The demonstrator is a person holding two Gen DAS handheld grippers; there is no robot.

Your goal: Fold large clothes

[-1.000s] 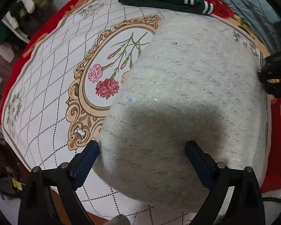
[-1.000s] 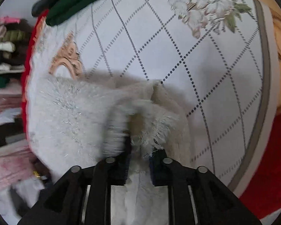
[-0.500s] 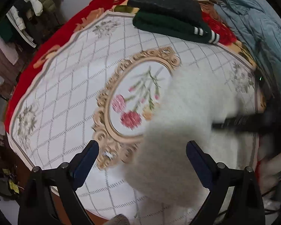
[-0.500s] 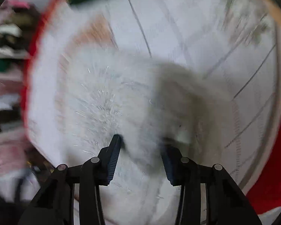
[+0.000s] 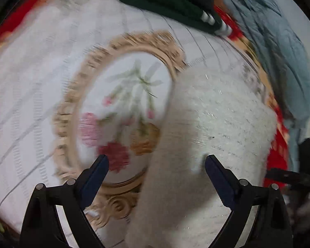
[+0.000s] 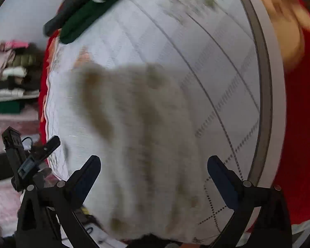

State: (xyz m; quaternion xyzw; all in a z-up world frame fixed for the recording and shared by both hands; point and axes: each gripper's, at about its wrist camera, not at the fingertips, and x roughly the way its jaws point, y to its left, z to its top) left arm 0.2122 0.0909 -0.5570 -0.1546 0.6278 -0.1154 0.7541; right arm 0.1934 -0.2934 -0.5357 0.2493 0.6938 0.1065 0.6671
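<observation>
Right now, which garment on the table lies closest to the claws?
The fuzzy white sweater, lying right beneath both claws; the dark green striped-cuff garment sits folded at the far edge.

Both wrist views are evenly lit by soft indoor light, with no hard glare. Motion blur smears both: in the left view the floral blanket (image 5: 51, 66) streaks across its grid lines and gold frame, while the fuzzy white sweater (image 5: 223, 124) keeps some texture and a few glinting threads. In the right view the sweater (image 6: 142, 128) is a streaked smudge with brownish shadow bands. The gripper fingers (image 5: 95, 173) stay sharp. Fisheye distortion bulges the blanket and bends its far edge; dark vignette fills every corner.
</observation>
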